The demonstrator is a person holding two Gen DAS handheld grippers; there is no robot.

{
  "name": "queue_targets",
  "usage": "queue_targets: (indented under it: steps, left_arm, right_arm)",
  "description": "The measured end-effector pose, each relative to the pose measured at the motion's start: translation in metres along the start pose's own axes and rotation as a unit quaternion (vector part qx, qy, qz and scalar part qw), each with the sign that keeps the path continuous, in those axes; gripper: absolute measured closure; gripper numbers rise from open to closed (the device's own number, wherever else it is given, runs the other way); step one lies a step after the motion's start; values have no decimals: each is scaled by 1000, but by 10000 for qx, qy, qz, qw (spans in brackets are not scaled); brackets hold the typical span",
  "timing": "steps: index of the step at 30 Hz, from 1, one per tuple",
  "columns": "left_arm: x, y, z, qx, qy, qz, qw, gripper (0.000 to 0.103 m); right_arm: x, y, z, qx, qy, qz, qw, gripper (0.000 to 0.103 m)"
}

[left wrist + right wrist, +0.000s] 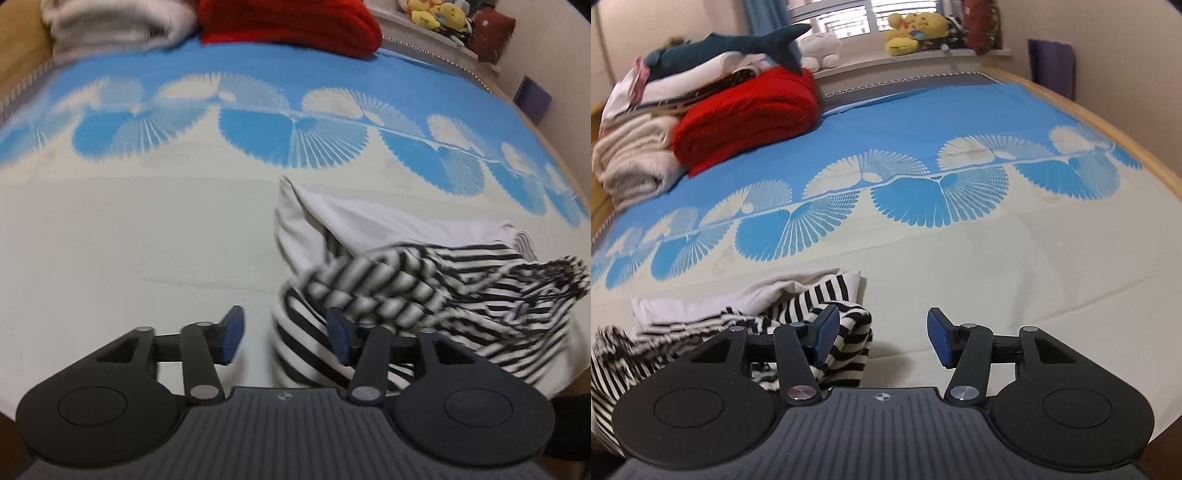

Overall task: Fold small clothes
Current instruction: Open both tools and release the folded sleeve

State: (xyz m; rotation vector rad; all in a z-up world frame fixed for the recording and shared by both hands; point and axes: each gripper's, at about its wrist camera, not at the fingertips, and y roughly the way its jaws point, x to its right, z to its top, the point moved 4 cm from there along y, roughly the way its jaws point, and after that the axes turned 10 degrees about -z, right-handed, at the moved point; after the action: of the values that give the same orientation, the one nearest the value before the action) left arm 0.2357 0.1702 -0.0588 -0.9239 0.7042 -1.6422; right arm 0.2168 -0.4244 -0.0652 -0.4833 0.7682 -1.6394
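Flanking striped garment: red blanket

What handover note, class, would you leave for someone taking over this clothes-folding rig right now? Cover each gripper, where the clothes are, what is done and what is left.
Left gripper: open, nothing held; the striped garment's edge lies under its right finger.
Right gripper: open, empty; the garment lies beside and under its left finger.
Striped garment: crumpled heap on the bedsheet, on top of a white garment.
Done: no neat fold visible yet.
Left: spread it flat, fold it, then probably the white one.
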Motion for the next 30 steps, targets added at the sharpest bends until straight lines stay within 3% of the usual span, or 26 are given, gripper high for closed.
queue_targets:
  steps: [1, 3, 6, 8, 10, 13, 17, 23, 30]
  left_arm:
    - [-5, -2, 2, 104, -59, -13, 9999, 33]
    - [-15, -1, 2, 222, -314, -131, 9992, 29]
    - [-18, 10, -4, -183, -394, -44, 9990, 29]
    - [-9, 9, 0, -102, -172, -184, 9996, 29]
    - [0, 10, -1, -82, 35, -425, 9991, 21]
    - [11, 23, -8, -378, 270, -555, 9974, 21]
    - [28, 40, -17, -505, 951, -196, 9940, 21]
    - [40, 61, -6, -191, 1353, 189, 9904, 21]
    - [51, 74, 30, 259, 1221, 151, 9921, 22]
  right_arm:
    - [-1, 0, -1, -18, -98, 6, 10000, 48]
    - [-4, 3, -5, -101, -298, 51, 9995, 47]
    - [-13, 9, -15, -243, -706, 118, 9971, 44]
    - [-22, 15, -21, -334, -1011, 139, 9942, 43]
    - [-34, 21, -28, -375, -1386, 152, 9895, 42]
    - [-51, 32, -39, -367, -2034, 11, 9784, 42]
    - [-68, 43, -43, -173, -2542, -106, 9669, 41]
    - [-74, 64, -34, 112, -2735, -361, 9611, 41]
    - [-86, 79, 1, 642, -2298, -207, 9709, 41]
